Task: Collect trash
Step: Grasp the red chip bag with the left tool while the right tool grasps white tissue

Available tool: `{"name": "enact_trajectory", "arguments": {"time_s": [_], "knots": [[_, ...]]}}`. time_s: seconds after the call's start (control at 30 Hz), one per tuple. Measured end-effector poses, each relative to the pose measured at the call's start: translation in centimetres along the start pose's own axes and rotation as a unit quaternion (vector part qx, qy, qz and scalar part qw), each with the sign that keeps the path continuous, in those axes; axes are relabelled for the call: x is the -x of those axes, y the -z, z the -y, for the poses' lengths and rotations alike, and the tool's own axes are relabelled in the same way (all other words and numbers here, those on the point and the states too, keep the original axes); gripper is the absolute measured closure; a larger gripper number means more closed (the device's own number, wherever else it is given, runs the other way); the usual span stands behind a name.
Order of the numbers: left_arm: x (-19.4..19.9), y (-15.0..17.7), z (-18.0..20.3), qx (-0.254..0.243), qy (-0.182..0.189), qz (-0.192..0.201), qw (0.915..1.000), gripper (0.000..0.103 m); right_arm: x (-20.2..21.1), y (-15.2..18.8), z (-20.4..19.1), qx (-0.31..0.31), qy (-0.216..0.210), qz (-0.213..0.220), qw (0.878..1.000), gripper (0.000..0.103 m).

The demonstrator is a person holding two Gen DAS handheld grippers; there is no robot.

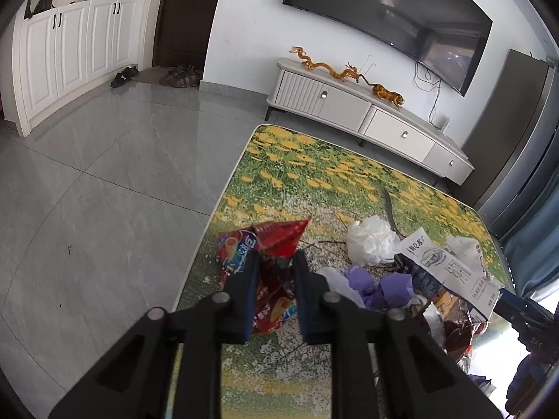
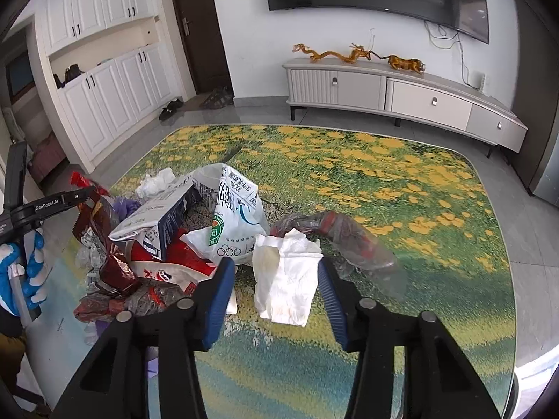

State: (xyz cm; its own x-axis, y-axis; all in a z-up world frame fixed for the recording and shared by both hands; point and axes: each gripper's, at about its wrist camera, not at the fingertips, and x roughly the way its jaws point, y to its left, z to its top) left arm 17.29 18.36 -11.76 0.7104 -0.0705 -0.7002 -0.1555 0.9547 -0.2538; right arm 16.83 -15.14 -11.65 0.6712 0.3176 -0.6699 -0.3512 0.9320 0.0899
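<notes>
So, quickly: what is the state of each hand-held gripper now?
Left hand-held gripper: shut on the red wrapper.
Right hand-held gripper: open, holding nothing, around the white tissue.

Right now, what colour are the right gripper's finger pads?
Blue pads, best seen in the right wrist view.

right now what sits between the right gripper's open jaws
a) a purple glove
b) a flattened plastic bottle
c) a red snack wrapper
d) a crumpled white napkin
d: in the right wrist view the right gripper has its jaws spread wide on either side of a stained white napkin lying on the table, while the flattened bottle lies farther back.
</notes>
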Motion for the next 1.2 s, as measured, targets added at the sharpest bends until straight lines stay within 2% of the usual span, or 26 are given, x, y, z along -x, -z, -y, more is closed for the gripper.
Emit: {"name": "enact_trajectory", "arguments": {"time_s": [0.13, 0.2, 0.3, 0.4, 0.67, 0.83, 1.0, 1.2], "knots": [[0.2, 0.1, 0.5, -0.008, 0.0, 0.001, 1.0, 0.097, -0.9, 0.0, 0.0, 0.002, -0.001, -0.01, 1.0, 0.07], [0.3, 0.1, 0.7, -0.008, 0.003, 0.002, 1.0, 0.1, -1.3, 0.0, 0.2, 0.003, -0.002, -0.017, 1.0, 0.079], [0.9, 0.1, 0.9, -0.007, 0.007, 0.007, 0.9999, 0.101, -1.9, 0.2, 0.4, 0.002, -0.002, -0.027, 1.0, 0.09], [1.9, 0.0, 1.0, -0.006, 0.012, 0.016, 0.9998, 0.101, -2.0, 0.5, 0.4, -0.002, -0.002, -0.032, 0.999, 0.096], [6.4, -0.1, 2.2, -0.018, 0.03, 0.048, 0.9982, 0.101, 1.5, 1.0, 0.3, -0.012, -0.023, 0.001, 1.0, 0.099], [9.8, -0.2, 3.5, -0.029, 0.036, 0.074, 0.9962, 0.101, 4.8, 1.2, -0.2, -0.018, -0.042, 0.029, 0.999, 0.099], [12.6, 0.0, 4.9, -0.04, 0.042, 0.092, 0.9941, 0.101, 8.3, 1.4, -0.3, -0.017, -0.043, 0.057, 0.997, 0.099], [14.5, 0.7, 5.9, -0.049, 0.053, 0.099, 0.9925, 0.101, 9.0, 2.3, -0.5, -0.016, -0.051, 0.041, 0.998, 0.098]]}}
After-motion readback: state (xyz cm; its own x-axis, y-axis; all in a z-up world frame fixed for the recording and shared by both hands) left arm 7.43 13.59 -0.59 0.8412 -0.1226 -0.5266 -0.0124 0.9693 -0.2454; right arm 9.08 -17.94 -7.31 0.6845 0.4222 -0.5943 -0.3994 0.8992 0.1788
